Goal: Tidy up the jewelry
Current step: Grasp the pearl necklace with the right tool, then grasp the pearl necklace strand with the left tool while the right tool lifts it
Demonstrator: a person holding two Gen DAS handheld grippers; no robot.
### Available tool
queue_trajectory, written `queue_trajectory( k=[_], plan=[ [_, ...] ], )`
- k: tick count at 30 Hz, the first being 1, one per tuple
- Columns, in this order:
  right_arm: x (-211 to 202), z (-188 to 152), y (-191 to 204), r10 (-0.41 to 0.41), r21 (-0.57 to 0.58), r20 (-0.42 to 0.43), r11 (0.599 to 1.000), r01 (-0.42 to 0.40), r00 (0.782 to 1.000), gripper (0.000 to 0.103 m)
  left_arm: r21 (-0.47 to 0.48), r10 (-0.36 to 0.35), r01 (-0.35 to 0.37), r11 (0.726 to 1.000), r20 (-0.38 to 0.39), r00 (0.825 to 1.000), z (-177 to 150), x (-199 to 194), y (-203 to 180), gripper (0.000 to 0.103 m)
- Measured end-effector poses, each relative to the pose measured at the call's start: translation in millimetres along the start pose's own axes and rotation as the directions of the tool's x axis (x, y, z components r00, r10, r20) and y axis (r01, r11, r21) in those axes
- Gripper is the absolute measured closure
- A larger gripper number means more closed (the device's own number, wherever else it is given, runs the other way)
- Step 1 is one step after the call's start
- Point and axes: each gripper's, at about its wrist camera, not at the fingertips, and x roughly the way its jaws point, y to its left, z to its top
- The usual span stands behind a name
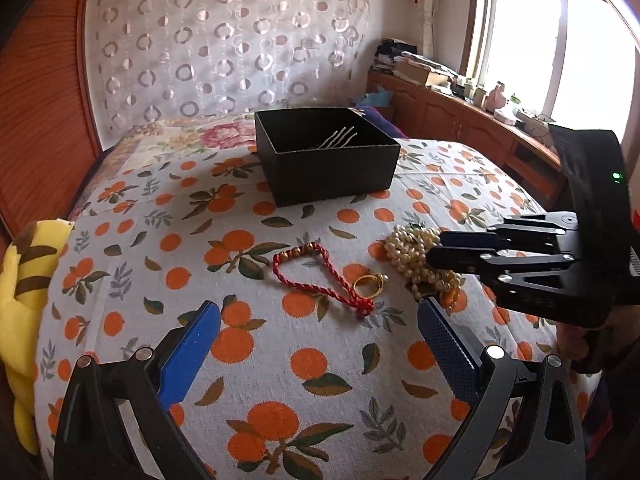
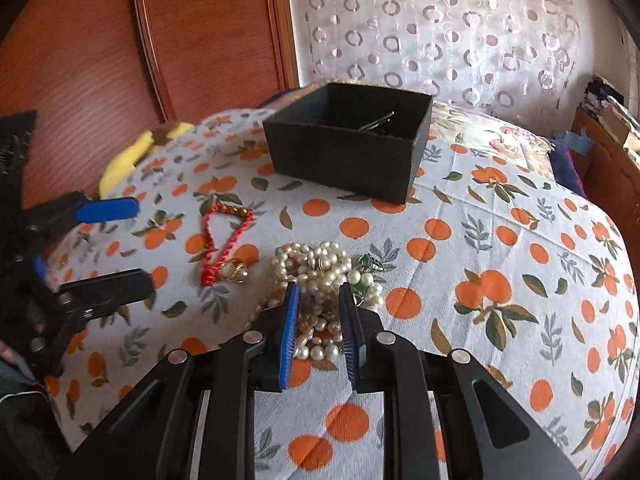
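A heap of pearl necklaces (image 2: 320, 256) lies on the orange-print bedspread (image 2: 480, 240). My right gripper (image 2: 319, 288) is down on the heap, its blue pads a narrow gap apart, with pearl strands lying between them. Left of the pearls (image 1: 412, 252) lie a gold ring (image 1: 368, 284) and a red braided bracelet (image 1: 320, 276). My left gripper (image 1: 319, 306) hovers wide open just short of the bracelet, holding nothing. The right gripper (image 1: 436, 256) reaches in from the right in that view. The black box (image 1: 324, 152) stands farther back, with silver hairpins (image 1: 340, 138) inside.
A yellow plush toy (image 1: 24, 280) lies at the bed's left edge. A wooden wardrobe (image 2: 120, 60) and a circle-patterned curtain (image 1: 224, 40) stand behind the bed. A cluttered wooden cabinet (image 1: 460, 108) runs under the window on the right.
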Motion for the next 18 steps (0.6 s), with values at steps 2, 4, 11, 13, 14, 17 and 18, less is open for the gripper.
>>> queue_trajectory(
  k=[2,4,11,13,14,17,18],
  plan=[
    [1,2,0,-0.001,0.0,-0.001,1.0,0.001,1.0,0.084,-0.003,-0.001,0.001,1.0,-0.004,1.0,-1,0,1,0.008],
    [-1,1,-1,0.001,-0.008,0.006,1.0,-0.001,1.0,0.097,-0.006,-0.003,0.003,1.0,-0.004,1.0,-2,0,1,0.008],
    [-46,3,-21,-0.009,0.029,0.132,1.0,0.006,0.991,0.097,-0.015,-0.002,0.002,1.0,-0.007,1.0,-3,1,2,0.008],
    [-67,5,-30,-0.025,0.043,0.181,0.999,0.017,0.983,0.097,-0.015,-0.006,0.006,1.0,-0.003,1.0,-3,1,2,0.008],
    [-76,5,-33,-0.035,0.048,0.201,0.998,0.026,0.979,0.097,-0.013,-0.008,0.008,1.0,-0.001,1.0,-3,1,2,0.008],
    [-104,5,-45,-0.065,0.061,0.259,0.997,0.05,0.964,0.097,-0.005,-0.009,0.01,1.0,0.01,1.0,-1,1,-2,0.008],
    [-111,5,-48,-0.077,0.068,0.27,0.996,0.061,0.96,0.097,-0.003,-0.012,0.012,1.0,0.012,1.0,0,1,-2,0.008]
  ],
)
